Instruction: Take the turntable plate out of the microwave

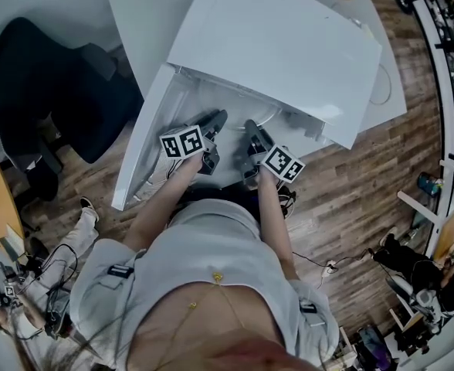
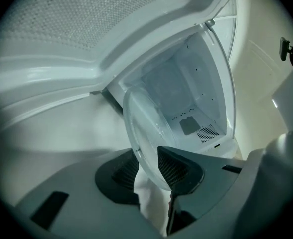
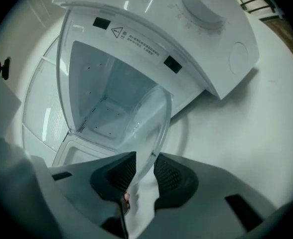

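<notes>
Clear glass turntable plate [image 2: 145, 126] held at the mouth of the open microwave [image 1: 277, 45], the empty cavity [image 3: 104, 101] lying just beyond it. The left gripper [image 2: 147, 164] clamps the plate's left rim between its ribbed pads, and the right gripper [image 3: 142, 171] clamps the right rim likewise. The door [image 1: 143, 149] stands swung out at the left. The microwave rests on a white table [image 1: 138, 10].

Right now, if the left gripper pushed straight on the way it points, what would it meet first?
Probably the back wall inside the open white microwave; the clear round glass turntable plate, gripped by the left gripper, would touch it first. Depth is unclear.
</notes>
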Tool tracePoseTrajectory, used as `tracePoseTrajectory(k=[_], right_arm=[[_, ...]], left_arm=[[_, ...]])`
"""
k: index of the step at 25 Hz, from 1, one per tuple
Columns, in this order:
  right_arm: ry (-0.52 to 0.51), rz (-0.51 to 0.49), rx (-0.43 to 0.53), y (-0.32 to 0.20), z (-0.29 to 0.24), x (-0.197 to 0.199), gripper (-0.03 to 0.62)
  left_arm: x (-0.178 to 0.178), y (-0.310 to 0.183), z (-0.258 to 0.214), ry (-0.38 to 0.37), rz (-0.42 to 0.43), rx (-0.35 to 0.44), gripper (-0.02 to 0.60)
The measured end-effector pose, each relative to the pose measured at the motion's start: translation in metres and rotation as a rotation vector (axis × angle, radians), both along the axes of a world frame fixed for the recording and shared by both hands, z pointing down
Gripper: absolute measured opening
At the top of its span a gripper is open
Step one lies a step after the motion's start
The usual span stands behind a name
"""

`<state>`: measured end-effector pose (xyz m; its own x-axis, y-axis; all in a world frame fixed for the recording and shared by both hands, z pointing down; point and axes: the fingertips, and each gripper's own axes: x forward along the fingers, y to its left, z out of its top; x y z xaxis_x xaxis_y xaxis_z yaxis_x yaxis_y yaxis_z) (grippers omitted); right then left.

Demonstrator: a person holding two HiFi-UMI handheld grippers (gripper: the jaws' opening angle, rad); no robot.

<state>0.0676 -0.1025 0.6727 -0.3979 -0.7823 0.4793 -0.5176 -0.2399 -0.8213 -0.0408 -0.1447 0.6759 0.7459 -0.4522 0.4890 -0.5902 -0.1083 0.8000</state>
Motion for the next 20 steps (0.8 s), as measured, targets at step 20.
tracePoseTrajectory(k=[20], right_arm=[[0.033,-0.048,0.021,-0.013,0.004,0.018,0.17]], left_arm=[[0.013,-0.069,-0.003,0.128,-0.111,0.08,0.184]])
